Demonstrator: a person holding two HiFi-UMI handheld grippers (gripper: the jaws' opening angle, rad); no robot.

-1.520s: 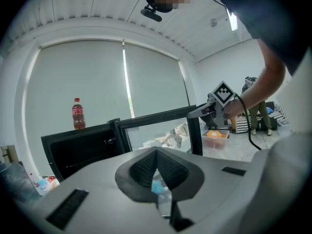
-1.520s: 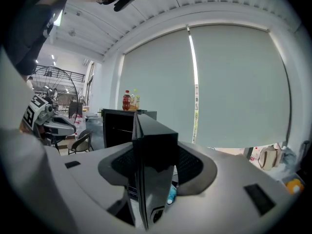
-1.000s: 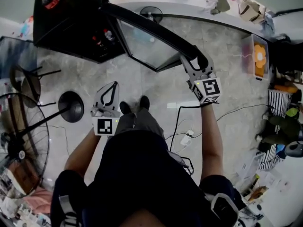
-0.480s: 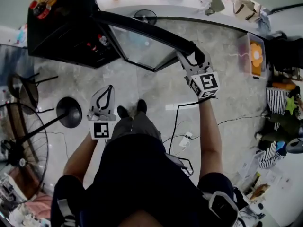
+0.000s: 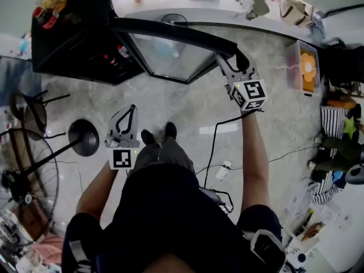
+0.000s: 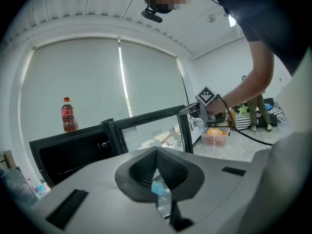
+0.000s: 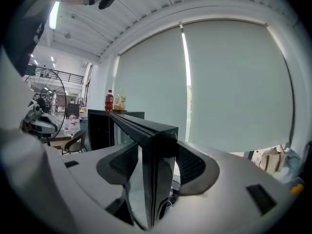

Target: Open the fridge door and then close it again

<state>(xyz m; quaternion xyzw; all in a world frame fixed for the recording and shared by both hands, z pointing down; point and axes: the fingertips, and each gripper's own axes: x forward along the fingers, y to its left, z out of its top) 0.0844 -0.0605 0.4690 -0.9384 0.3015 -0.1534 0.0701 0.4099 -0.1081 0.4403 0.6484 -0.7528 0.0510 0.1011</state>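
Note:
A black fridge [image 5: 79,44] stands at the upper left of the head view, its glass door [image 5: 170,56] swung open to the right. My right gripper [image 5: 233,68] is shut on the door's free edge; in the right gripper view the black door frame [image 7: 156,174] is pinched between both pads. The left gripper [image 5: 126,123] hangs shut and empty over the floor, well short of the fridge. From the left gripper [image 6: 157,152] view I see the fridge [image 6: 73,152], the open door [image 6: 151,126] and the right gripper [image 6: 197,115] at its edge.
Bottles [image 5: 48,7] stand on the fridge top. A standing fan [image 5: 28,169] with a round base [image 5: 83,136] is at the left. A cable [image 5: 213,147] and power strip [image 5: 223,166] lie on the floor. A plastic box [image 5: 310,67] sits at the right, a cluttered counter [image 5: 227,13] behind.
The right gripper has moved up in the picture with the door's free edge, and the door has swung wider from the fridge body. The left gripper has stayed put.

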